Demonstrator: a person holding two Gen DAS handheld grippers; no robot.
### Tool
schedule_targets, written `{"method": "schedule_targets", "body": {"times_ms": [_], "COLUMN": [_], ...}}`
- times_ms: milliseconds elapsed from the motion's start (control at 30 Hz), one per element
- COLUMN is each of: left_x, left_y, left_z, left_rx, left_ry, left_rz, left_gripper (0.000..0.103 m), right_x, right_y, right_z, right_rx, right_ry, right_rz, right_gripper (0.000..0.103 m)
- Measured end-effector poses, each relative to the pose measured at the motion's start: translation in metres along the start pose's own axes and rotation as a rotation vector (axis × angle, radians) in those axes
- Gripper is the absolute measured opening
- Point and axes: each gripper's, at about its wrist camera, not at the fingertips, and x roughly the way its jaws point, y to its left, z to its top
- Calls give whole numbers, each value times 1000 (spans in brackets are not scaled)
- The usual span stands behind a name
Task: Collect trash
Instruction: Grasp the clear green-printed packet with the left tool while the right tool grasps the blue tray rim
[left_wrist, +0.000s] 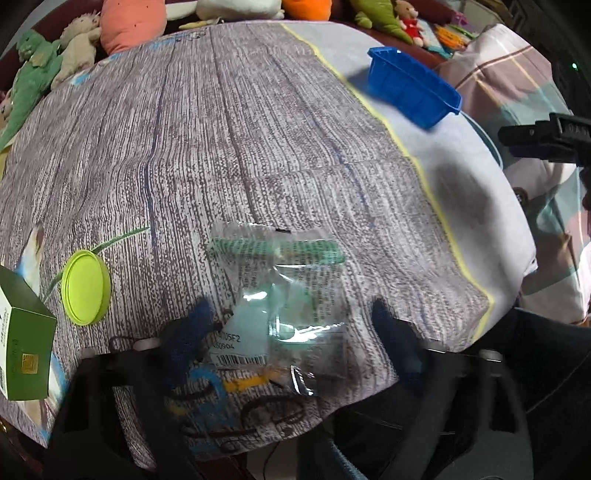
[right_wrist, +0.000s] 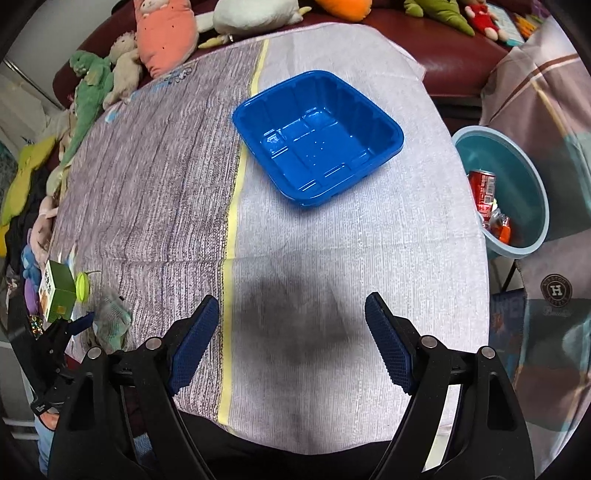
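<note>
Lying between the spread left gripper (left_wrist: 291, 325) fingers: clear plastic bag (left_wrist: 284, 295); right gripper (right_wrist: 291, 339) open.

Crumpled clear plastic bag (left_wrist: 284, 295) flat on cloth, blue tray (right_wrist: 317, 136) upright

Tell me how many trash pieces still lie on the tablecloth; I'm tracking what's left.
4: clear plastic bag between the left gripper's fingers, lime lid and green box at left, blue tray far right. Others may be hidden.
</note>
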Motion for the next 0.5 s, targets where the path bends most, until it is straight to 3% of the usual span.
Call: {"method": "schedule_targets", "body": {"times_ms": [200,500], "left_x": [-2,6], "left_y": [-1,-24], "left_z": [19,76], "left_rx": [-41,-42], "left_ry": [-52,-90], "left_rz": [-38,-111], "left_gripper": [56,56], "right_x": [7,5], "right_y": [-7,-34], "right_z": [11,42], "right_rx": [19,69], "right_ry": [0,-16], "right_rz": [-17,-35], "right_gripper": [78,78]}}
